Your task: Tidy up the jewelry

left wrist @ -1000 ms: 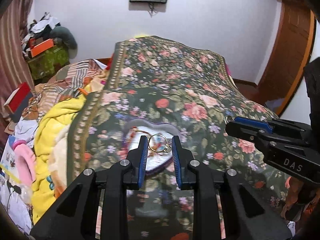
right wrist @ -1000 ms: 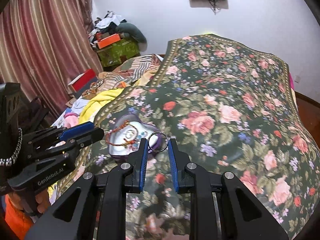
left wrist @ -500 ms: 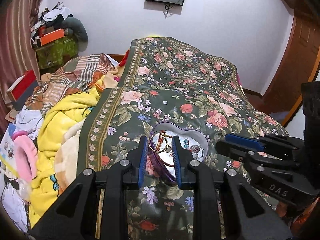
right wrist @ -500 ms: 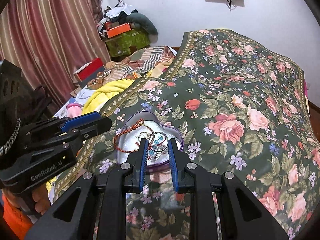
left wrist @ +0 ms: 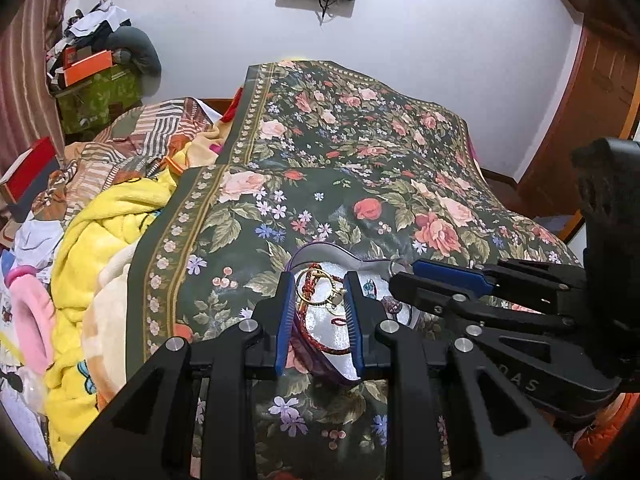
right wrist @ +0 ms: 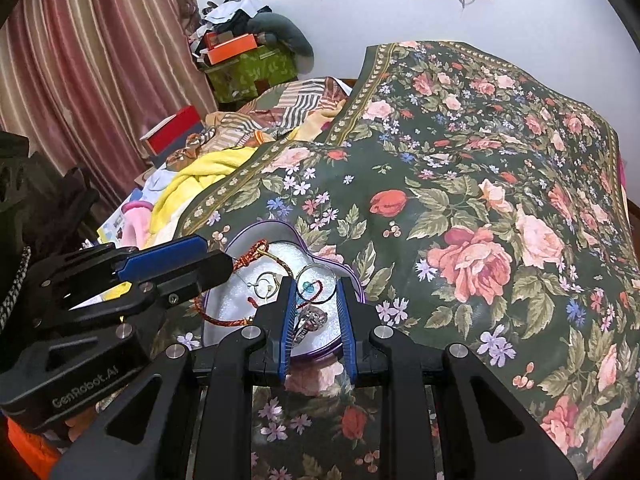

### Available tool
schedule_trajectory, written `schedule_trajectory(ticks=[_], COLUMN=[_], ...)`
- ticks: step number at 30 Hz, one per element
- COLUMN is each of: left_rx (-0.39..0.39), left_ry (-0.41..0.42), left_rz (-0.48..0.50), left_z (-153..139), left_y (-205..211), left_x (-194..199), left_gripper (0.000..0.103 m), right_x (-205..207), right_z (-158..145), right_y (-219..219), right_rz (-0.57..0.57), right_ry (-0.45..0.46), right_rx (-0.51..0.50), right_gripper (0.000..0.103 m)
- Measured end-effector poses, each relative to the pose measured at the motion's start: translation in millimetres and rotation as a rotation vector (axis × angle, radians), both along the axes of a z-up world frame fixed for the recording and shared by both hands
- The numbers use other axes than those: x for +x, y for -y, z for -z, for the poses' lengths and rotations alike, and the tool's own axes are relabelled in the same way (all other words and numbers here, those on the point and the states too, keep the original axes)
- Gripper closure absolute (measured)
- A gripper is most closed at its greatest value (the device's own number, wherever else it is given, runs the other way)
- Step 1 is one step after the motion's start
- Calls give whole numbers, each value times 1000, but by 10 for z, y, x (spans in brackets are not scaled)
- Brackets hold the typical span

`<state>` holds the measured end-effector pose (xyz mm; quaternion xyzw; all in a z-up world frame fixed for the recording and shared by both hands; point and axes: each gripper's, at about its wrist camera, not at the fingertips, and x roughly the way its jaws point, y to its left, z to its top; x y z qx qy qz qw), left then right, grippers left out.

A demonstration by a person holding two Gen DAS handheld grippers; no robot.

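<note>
A floral bedspread (right wrist: pixel 460 184) covers the bed below a white wall (left wrist: pixel 420 32) and striped curtain (right wrist: pixel 80 64). The left tongs (left wrist: pixel 320 300) clamp a gold ring (left wrist: pixel 316 290); the right tongs (right wrist: pixel 316 300) clamp a silver hoop (right wrist: pixel 316 283) over the heart-shaped tin (right wrist: pixel 256 240).

Both wrist views are evenly and fairly brightly lit by soft indoor light, with only faint shadows. Fisheye distortion bows the white back wall (left wrist: pixel 420 32) and the dark floral bedspread (right wrist: pixel 480 168), and black vignetting cuts the corners. The silvery lining of the heart-shaped purple tin (right wrist: pixel 280 260) glares slightly.

White wall (left wrist: pixel 420 40), striped curtain (right wrist: pixel 80 60)
</note>
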<state>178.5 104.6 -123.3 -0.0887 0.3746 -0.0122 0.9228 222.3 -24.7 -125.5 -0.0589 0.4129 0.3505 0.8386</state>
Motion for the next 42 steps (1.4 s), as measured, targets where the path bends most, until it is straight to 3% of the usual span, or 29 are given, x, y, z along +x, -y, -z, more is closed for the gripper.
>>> schedule_trajectory(ticks=[18,22,28,35,42], left_rx=[9,11,18,43,101], left_ry=[-12,8,77,220,380], left_rz=[-3,-12,-17,-24,-34], left_z=[-17,-123,-436,-1005,-1533], left_y=[44,32,82,209,396], left_x=[-46,-103,-280,-688,-1232], left_gripper=[80,80,80,80,74], right_x=[0,-68,-299,-754,-1236], right_z=[-11,-208,-740,-1371,-1710], right_y=[34,133,362,649,777], right_rz=[-2,21,58,102,115], right_ry=[-42,-3,103,273,402], right_rx=[3,38,112,218,269], right_gripper=[84,84,84,84,84])
